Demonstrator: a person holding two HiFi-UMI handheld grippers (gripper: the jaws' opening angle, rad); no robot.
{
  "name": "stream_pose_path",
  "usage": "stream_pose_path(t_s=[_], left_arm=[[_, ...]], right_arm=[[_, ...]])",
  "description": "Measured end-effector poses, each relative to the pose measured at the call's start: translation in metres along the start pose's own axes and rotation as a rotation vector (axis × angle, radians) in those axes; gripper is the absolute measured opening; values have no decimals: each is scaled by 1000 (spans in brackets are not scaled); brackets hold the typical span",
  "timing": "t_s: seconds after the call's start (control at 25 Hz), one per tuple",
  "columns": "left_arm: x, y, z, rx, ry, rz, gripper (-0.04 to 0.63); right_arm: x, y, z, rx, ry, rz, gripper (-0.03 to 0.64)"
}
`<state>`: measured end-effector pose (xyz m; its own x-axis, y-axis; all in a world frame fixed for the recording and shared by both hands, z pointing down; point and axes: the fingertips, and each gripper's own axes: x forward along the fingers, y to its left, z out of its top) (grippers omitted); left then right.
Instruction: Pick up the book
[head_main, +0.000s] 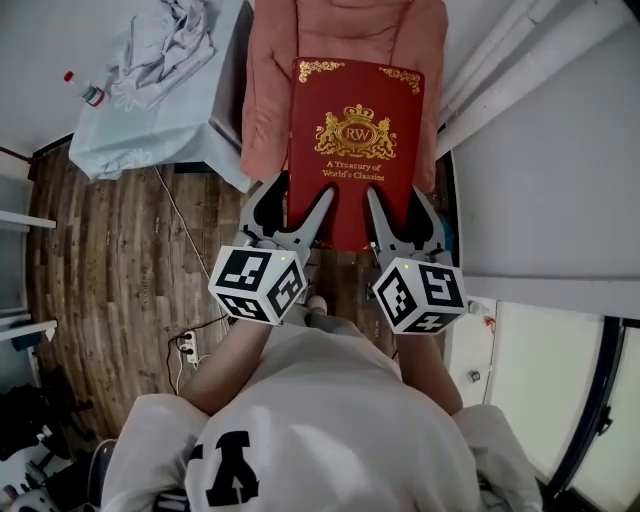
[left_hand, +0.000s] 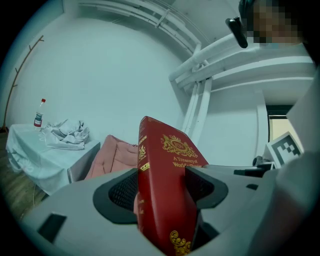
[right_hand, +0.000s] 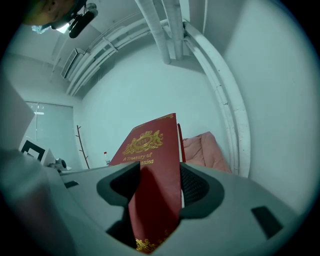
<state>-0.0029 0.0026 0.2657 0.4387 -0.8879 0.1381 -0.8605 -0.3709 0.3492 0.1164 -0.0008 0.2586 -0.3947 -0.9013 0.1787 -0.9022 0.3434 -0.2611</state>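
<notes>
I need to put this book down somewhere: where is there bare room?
The pink cushion beneath the book looks bare. So does the near part of the blue-covered table, between the crumpled cloth and its front edge. Its far end is crowded by that cloth and a bottle.
</notes>
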Motion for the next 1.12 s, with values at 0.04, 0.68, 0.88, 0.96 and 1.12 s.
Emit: stream_pose_path(t_s=[0.04, 0.68, 0.88, 0.96, 1.12], left_arm=[[-7, -1, -2, 0, -5, 2, 282], [-53, -4, -18, -9, 0, 11, 282], [-91, -3, -28, -17, 20, 8, 282], [-120, 0, -35, -18, 29, 5, 282], [-169, -1, -40, -10, 42, -8, 282]], right_arm=[[-5, 4, -3, -4, -5, 2, 261], [-41, 29, -25, 10, 13, 2, 261], [-67, 55, -42, 20, 29, -15, 261], [-86, 76, -55, 25, 28, -24, 261], [-122, 110, -70, 45, 24, -42, 261]])
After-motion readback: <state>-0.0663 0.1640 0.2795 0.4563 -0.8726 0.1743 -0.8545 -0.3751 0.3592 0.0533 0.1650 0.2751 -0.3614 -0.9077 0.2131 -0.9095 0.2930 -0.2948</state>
